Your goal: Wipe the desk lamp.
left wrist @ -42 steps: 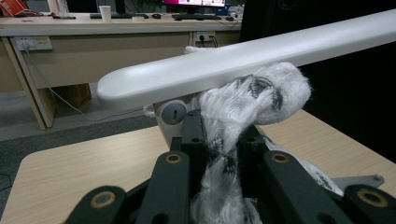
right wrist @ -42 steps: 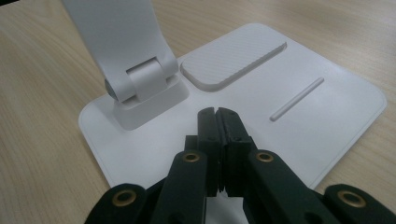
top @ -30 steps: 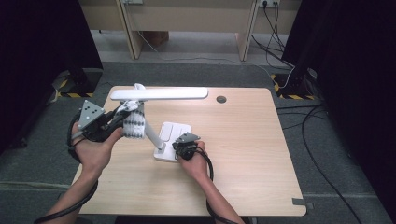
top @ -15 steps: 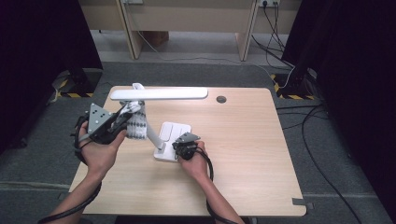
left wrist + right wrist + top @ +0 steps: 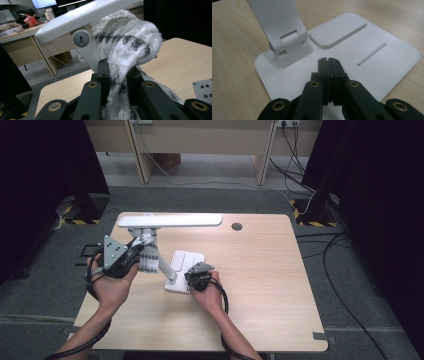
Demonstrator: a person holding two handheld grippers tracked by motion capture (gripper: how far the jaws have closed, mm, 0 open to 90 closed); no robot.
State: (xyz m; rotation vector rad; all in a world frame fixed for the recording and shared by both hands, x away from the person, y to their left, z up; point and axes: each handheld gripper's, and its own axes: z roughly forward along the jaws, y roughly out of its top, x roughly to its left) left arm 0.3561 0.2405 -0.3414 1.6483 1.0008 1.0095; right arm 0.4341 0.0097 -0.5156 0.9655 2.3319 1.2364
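1. The left gripper has its black jaws pinched on a fluffy white cloth with black zigzag stripes. You can see the fabric squeezed between the two pads in the left gripper view and bunching out into a fat wad just past the tips.
2. That wad is pressed up against the slanted white plastic arm of the desk lamp, right by the round grey hinge screw, with the lamp's long flat white head running across just above it.
3. From the high view, the left gripper sits at the left side of the light wooden table, with the cloth wrapped around the lamp arm between the gripper and the lamp.
4. The right gripper has its jaws fully together with nothing between them. The tips are resting down on the lamp's flat white square base plate, just near of the hinge block where the arm joins the base.
5. On the base beyond the tips there's a raised ribbed pad and a thin raised bar.
6. In the high view the right gripper sits on the near edge of the base, roughly mid-table, with the person's hand behind it.
7. A small round dark grommet hole sits in the table near its far edge, to the right of the lamp head.
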